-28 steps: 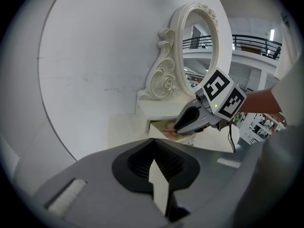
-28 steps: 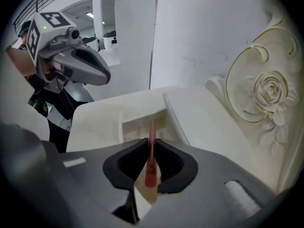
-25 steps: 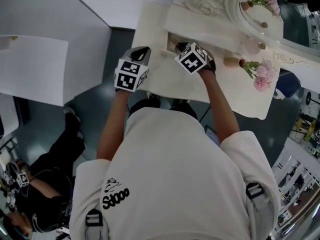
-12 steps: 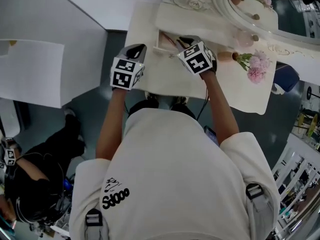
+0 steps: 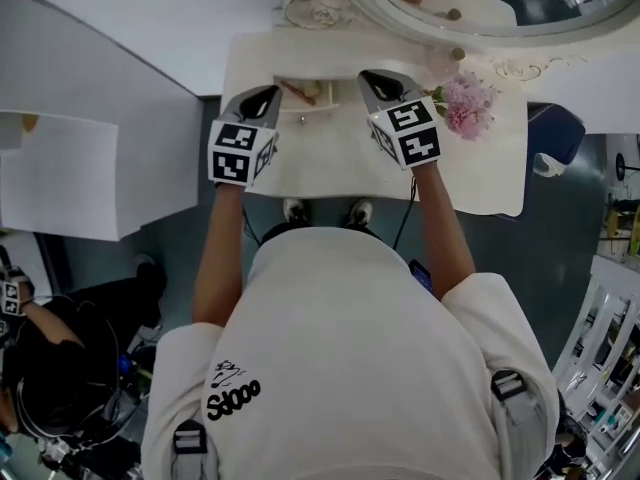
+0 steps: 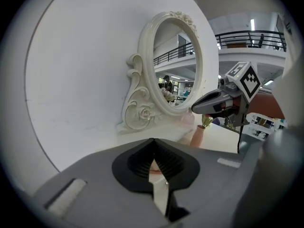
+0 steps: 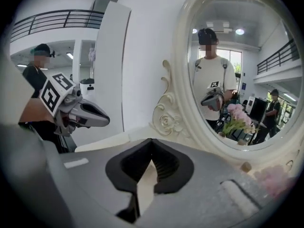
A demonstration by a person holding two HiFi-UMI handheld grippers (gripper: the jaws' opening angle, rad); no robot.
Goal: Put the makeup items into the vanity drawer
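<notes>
Pretty much done, we reckon: makeup items [image 5: 300, 92] sit in the open drawer [image 5: 330, 109] of the desk [image 5: 330, 163], while our left gripper [image 5: 262, 96] and right gripper [image 5: 383, 80] hover over it with jaws shut and empty, the right's just having closed on nothing, so probably only shutting the drawer remains.

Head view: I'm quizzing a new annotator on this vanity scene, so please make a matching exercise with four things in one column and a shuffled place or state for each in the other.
Things:
1. left gripper
2. white vanity drawer
3. bunch of pink flowers
4. oval mirror in a carved cream frame

Places or states:
A. at the back edge of the tabletop, reflecting the room
B. jaws shut, nothing between them
C. pulled open
D. on the tabletop, to the picture's right of the drawer

Pairs: 1-B, 2-C, 3-D, 4-A.
</notes>
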